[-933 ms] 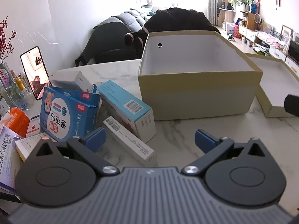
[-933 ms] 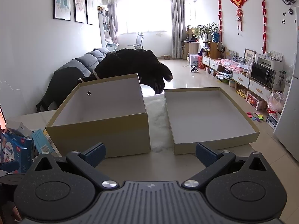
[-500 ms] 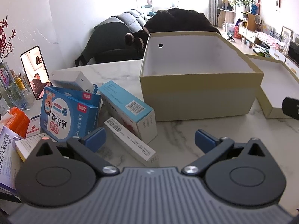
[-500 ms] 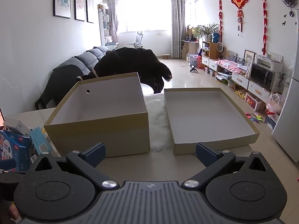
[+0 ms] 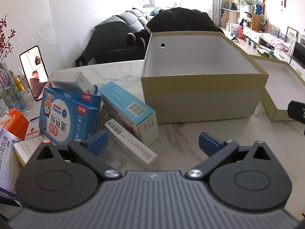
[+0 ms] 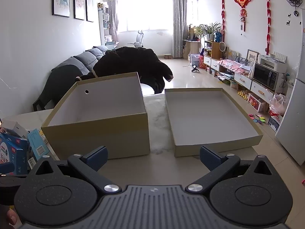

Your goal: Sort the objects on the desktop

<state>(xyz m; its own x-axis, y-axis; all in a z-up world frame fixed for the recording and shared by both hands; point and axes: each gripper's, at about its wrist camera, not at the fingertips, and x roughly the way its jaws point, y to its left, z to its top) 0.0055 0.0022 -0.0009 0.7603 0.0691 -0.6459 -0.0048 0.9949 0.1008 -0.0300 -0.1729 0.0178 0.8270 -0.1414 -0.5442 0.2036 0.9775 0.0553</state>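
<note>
The left gripper (image 5: pixel 151 142) hangs low over the marble table (image 5: pixel 190 139) with its blue-padded fingers spread wide and nothing between them; a long white carton (image 5: pixel 131 143) with a barcode lies flat on the table between the fingers, nearer the left pad, and I cannot tell whether it touches. Just behind that carton sits a light blue medicine box (image 5: pixel 127 106), tilted with its barcode face up, and to its left a darker blue box (image 5: pixel 68 118) printed with a cartoon face and Chinese characters leans upright. A white box (image 5: pixel 70 80) rests behind those two, and at the far left edge are an orange packet (image 5: pixel 15 124) and a purple-and-white leaflet box (image 5: pixel 5 148). A phone (image 5: pixel 35 74) stands propped near the wall, its screen lit. The right gripper (image 6: pixel 152 157) is likewise spread wide and holds nothing, poised above bare tabletop. Straight ahead of it, slightly left, stands the open tan cardboard box (image 6: pixel 99 129), white inside and empty, with a small round hole in its far left wall. To that box's right, apart from it by a strip of marble, lies its shallow lid (image 6: pixel 215 147), upturned and empty. The medicine boxes crowd just left of the tan box.
</note>
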